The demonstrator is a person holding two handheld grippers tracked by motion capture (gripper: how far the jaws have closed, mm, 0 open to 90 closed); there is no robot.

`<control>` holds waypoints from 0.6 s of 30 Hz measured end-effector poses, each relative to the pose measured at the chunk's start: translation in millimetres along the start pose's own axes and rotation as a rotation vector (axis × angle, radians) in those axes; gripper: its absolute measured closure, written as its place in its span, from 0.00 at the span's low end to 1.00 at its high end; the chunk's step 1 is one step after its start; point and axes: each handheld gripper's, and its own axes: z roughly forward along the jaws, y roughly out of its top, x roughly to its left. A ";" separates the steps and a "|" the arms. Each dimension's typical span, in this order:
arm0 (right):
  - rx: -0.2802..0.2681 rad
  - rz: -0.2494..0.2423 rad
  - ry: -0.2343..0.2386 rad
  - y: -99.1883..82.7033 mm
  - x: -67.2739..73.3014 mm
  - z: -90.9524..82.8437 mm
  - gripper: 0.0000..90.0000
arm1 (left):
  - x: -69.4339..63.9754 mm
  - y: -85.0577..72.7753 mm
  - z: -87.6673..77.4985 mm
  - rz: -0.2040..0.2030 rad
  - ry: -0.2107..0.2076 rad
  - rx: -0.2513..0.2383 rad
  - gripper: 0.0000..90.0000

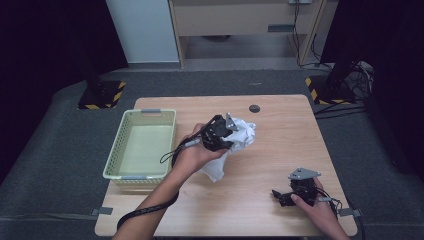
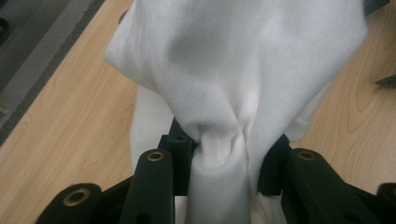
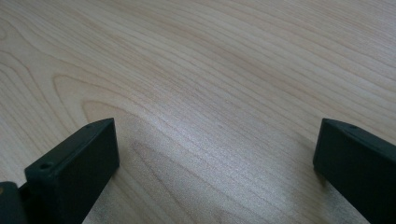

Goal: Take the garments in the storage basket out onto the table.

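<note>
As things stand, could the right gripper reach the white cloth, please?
Probably yes: bare table lies between the right gripper and the white cloth, its fingers open and empty. The left gripper already clamps the cloth.

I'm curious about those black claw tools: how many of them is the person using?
2. The left gripper is near the table's middle, pinching a bunched white cloth beside the pale basket. The right gripper rests open on the bare wood at the near right.

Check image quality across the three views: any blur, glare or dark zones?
High view: surroundings dark, light wooden table evenly lit. Left gripper view: crumpled white cloth bright but soft, weave faint. Right gripper view: mild sheen on the wood, black jaws slightly blurred.
</note>
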 end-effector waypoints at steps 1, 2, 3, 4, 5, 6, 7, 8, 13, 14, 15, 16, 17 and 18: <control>0.000 0.000 -0.001 0.0 0.0 0.0 0.00 | -1.7 -1.2 2.7 0.001 -0.005 0.002 0.73; 0.000 0.000 0.000 0.0 0.0 0.0 0.00 | -3.5 -2.5 5.7 -0.002 -0.010 0.003 0.73; 0.000 0.000 0.000 0.0 0.0 0.0 0.00 | -5.3 -3.7 8.6 -0.003 -0.015 0.004 0.73; 0.001 0.000 -0.001 0.0 0.0 0.0 0.00 | -7.2 -4.9 11.5 -0.005 -0.021 0.005 0.73; 0.000 0.001 0.000 0.0 0.0 0.0 0.00 | -9.0 -6.0 14.2 -0.006 -0.027 0.007 0.73; 0.000 0.000 -0.001 0.0 0.0 0.0 0.00 | -10.9 -6.9 17.0 -0.008 -0.032 0.007 0.73; 0.000 0.000 -0.001 0.0 0.0 0.0 0.00 | -12.9 -7.8 19.6 -0.009 -0.035 0.009 0.73; 0.001 0.001 0.000 0.0 0.1 0.0 0.00 | -15.0 -8.6 22.2 -0.010 -0.042 0.009 0.73; 0.001 0.001 0.000 0.0 0.1 0.0 0.00 | -25.6 -12.5 33.6 -0.017 -0.064 0.007 0.72; 0.001 0.001 0.000 0.0 0.1 0.0 0.00 | -27.7 -13.6 36.0 -0.021 -0.067 0.007 0.72; 0.001 0.001 -0.001 0.0 0.0 0.0 0.00 | -29.5 -15.0 38.7 -0.027 -0.073 0.005 0.72; 0.001 0.001 0.000 0.0 0.1 0.0 0.00 | -31.5 -16.5 41.5 -0.032 -0.078 0.006 0.72; 0.001 0.001 0.000 0.0 0.1 0.0 0.00 | -33.3 -18.1 44.6 -0.036 -0.083 0.009 0.72; 0.001 0.001 -0.001 0.0 0.0 0.0 0.00 | -35.2 -19.9 47.8 -0.044 -0.086 0.008 0.72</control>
